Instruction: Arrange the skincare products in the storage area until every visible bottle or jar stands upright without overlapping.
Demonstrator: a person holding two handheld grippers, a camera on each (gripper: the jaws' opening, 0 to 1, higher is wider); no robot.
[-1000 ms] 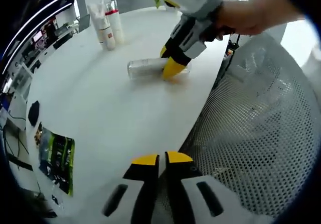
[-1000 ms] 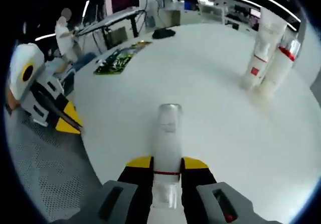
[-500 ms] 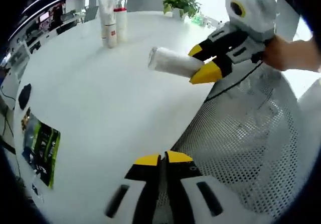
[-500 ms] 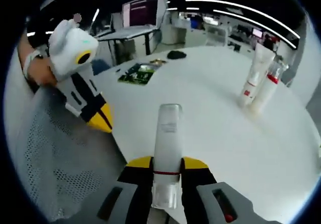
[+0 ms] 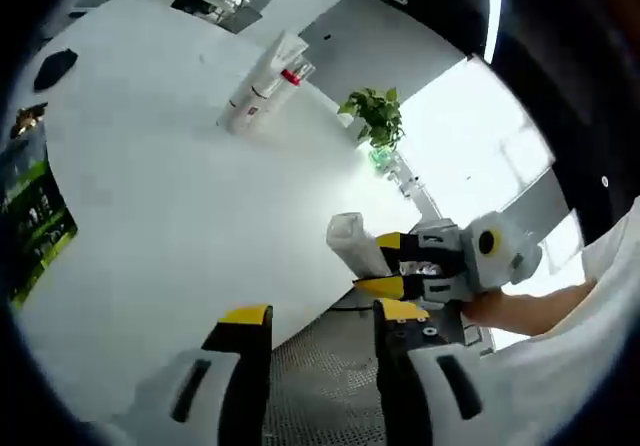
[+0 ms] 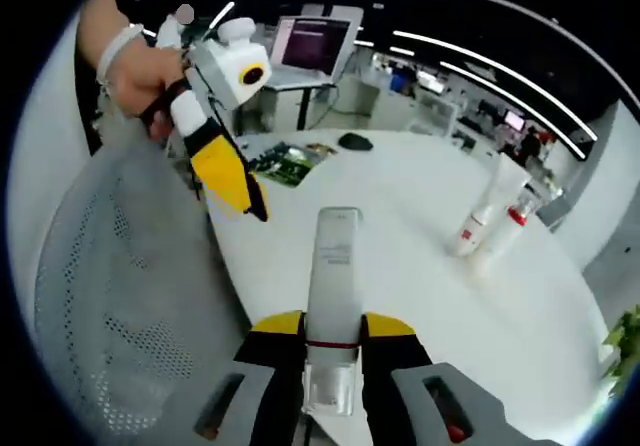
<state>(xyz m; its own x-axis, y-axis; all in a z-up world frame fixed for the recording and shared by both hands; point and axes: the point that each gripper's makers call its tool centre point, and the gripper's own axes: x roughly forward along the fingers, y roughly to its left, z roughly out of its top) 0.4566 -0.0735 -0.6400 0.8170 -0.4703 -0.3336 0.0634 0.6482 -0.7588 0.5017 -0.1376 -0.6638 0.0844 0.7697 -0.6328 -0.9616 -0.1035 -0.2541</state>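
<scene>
Right jaws: the right gripper point(image 6: 331, 328) is clamping a pale translucent tube point(image 6: 333, 271) near its lower end, yellow tips pressing on both sides, the tube pointing away toward 12 o'clock in the right gripper view.

Left jaws: the left gripper point(image 5: 323, 316) is holding nothing, its yellow tips standing apart with bare gap between them.

Tube position: it is being carried in the air at the near edge of the white table point(image 5: 180, 216), above a grey perforated surface point(image 6: 110, 296); in the left gripper view it is sitting at about 3 o'clock from centre.

Standing products: a white tube point(image 6: 487, 205) and a red-collared bottle point(image 6: 508, 223) are standing upright, touching or nearly so, at roughly 2 o'clock in the right gripper view, well apart from the held tube.

Other things: a green printed packet point(image 5: 28, 221) is lying at 9 o'clock in the left gripper view, a potted plant point(image 5: 377, 118) at 1 o'clock.

Risk: the grip is sitting low on a long tube, so I am guessing it could swing or slip off the table edge, or topple on being stood up.

Writing: a small mark is showing on the held tube and red patches on the standing pair, all too blurred to read.
</scene>
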